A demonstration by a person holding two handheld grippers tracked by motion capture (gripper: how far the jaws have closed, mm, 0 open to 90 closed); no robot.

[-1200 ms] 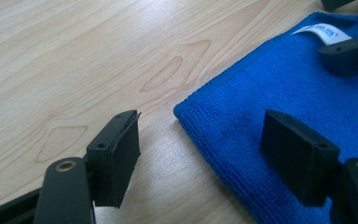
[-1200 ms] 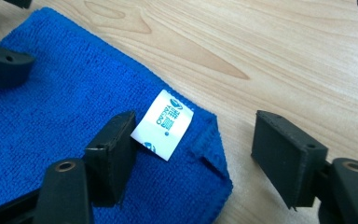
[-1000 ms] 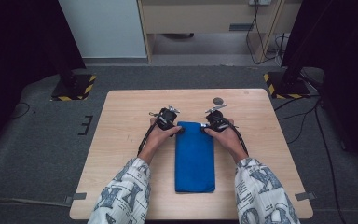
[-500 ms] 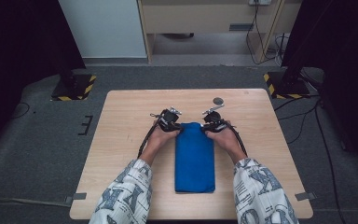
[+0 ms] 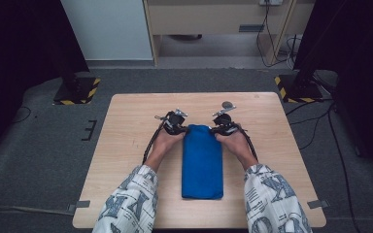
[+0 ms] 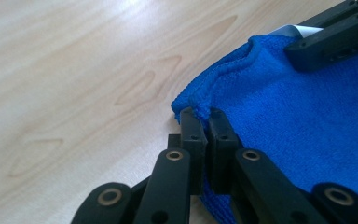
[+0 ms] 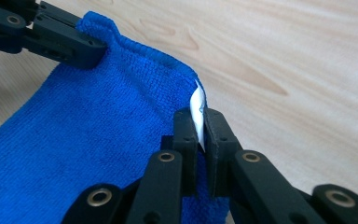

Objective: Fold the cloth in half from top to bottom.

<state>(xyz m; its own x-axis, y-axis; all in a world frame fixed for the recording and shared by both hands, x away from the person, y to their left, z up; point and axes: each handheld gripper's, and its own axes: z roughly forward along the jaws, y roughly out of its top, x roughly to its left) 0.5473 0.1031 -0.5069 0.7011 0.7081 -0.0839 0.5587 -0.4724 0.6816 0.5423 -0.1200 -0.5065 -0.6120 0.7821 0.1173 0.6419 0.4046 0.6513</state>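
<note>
Grey carpet all round, dark stands with hazard-striped feet at the far corners. Pale wooden bench (image 5: pixel 126 145) in the middle, grain plain, a small dark disc (image 5: pixel 228 104) near its far edge.

Blue cloth (image 5: pixel 202 162) lies folded into a long strip down the bench centre, running from my side to between my hands. Microfibre by the look: short nap, stitched hem, saturated blue, a white care label (image 7: pixel 197 109) at the far right corner.

Handling, as I judge it: light, limp, no stiffness at all; it will sag and drape once lifted, and the layers may slip apart if only the top one is caught. Corners are the places to take hold, pinching through all the layers.

Left tongs (image 6: pixel 201 128) have just been closing and now pinch the far left corner. Right tongs (image 7: pixel 197 128) likewise just closed, pinching the far right corner with the label between the pads.
</note>
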